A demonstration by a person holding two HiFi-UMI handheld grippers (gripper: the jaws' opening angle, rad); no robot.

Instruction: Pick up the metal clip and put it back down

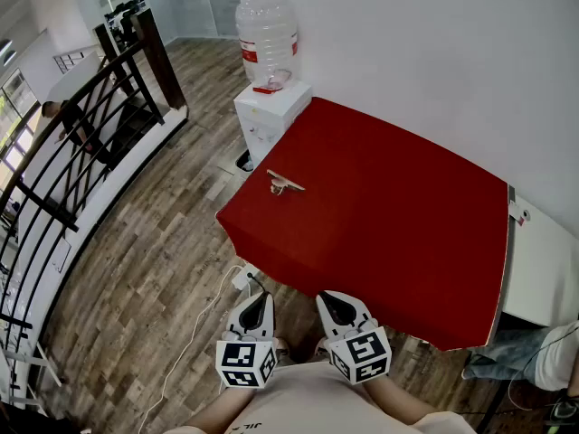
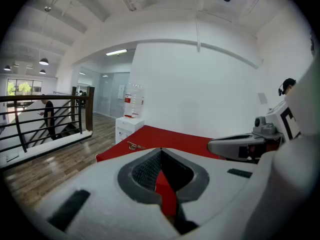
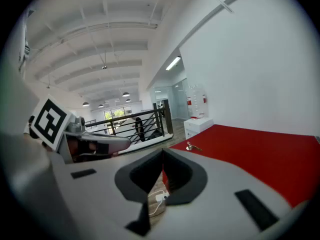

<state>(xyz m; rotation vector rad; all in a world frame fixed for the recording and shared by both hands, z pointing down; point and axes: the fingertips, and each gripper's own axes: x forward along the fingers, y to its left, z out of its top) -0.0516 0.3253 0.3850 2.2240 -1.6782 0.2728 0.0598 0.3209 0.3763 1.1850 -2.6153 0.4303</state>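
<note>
Office, water dispenser [image 1: 270, 107], glass partitions [image 2: 106, 95], railing [image 1: 80, 136]

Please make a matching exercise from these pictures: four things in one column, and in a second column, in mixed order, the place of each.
Things:
1. metal clip
2. water bottle
3. left gripper
4. white cable

Places:
A. on the wooden floor
B. on top of the white dispenser
C. on the red table, near its left edge
D. in the air at the table's near edge, jaws together

Pairs: 1-C, 2-B, 3-D, 4-A
</note>
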